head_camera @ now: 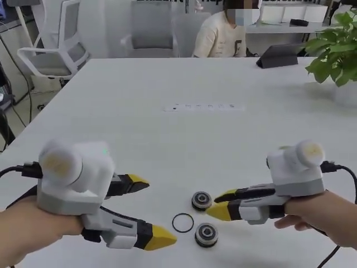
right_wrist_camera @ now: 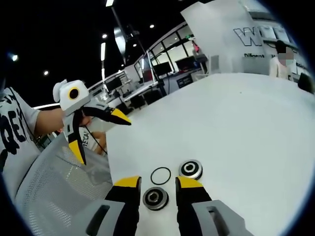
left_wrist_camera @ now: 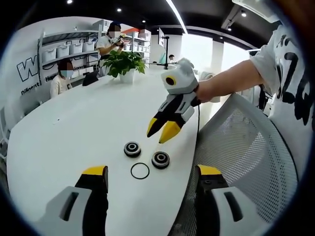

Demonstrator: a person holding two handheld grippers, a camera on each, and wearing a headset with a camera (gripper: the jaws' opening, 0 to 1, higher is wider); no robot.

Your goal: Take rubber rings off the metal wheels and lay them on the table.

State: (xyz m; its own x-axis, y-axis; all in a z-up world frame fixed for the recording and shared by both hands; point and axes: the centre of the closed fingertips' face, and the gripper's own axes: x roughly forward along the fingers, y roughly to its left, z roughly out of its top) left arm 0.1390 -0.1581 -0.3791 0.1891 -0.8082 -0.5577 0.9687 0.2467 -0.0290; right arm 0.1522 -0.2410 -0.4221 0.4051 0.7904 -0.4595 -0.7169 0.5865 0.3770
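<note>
1. White table [head_camera: 184,84] stretches across an office, with a seated person [head_camera: 220,33] at its far end and a leafy plant [head_camera: 334,50] on the right
2. Two metal wheels lie flat near the front edge, the far wheel [head_camera: 201,200] and the near wheel [head_camera: 206,234], each with a dark outer band
3. One loose rubber ring [head_camera: 182,223] lies flat on the table just left of the wheels, with a small gap to each
4. Left tool [head_camera: 155,211] hovers to the left of the ring, jaws spread wide and empty
5. Right tool [head_camera: 216,204] points in from the right, jaws parted and holding nothing
6. Seen from the right gripper view, the near wheel [right_wrist_camera: 155,198] shows between the yellow tips; whether they touch it cannot be told
</note>
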